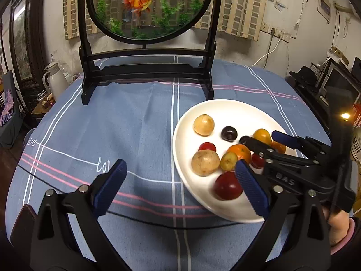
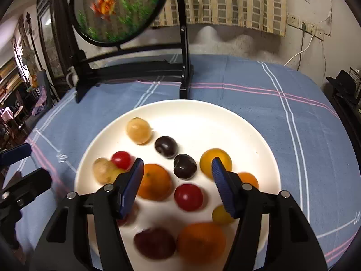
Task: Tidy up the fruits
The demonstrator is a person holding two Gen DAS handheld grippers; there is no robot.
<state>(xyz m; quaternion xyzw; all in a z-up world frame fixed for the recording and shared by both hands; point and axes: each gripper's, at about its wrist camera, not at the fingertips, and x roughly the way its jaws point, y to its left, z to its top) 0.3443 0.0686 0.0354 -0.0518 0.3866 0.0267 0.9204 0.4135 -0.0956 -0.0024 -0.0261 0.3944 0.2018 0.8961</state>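
Note:
A white plate (image 1: 225, 110) sits on the blue checked tablecloth, right of centre, and shows larger in the right wrist view (image 2: 203, 117). It holds several small fruits: tan longans (image 1: 203, 124), dark cherries (image 2: 185, 166), red cherry tomatoes (image 2: 188, 197), yellow tomatoes (image 2: 215, 161) and small oranges (image 2: 154, 181). My left gripper (image 1: 180, 169) is open and empty, low over the plate's left rim and the cloth. My right gripper (image 2: 178, 164) is open and empty above the fruits; it also shows in the left wrist view (image 1: 259, 138).
A black wooden stand with a round goldfish screen (image 1: 146, 6) stands at the table's far side. A thin black cable (image 1: 158, 223) crosses the cloth near the front. A white kettle (image 1: 55, 80) stands off the table at left.

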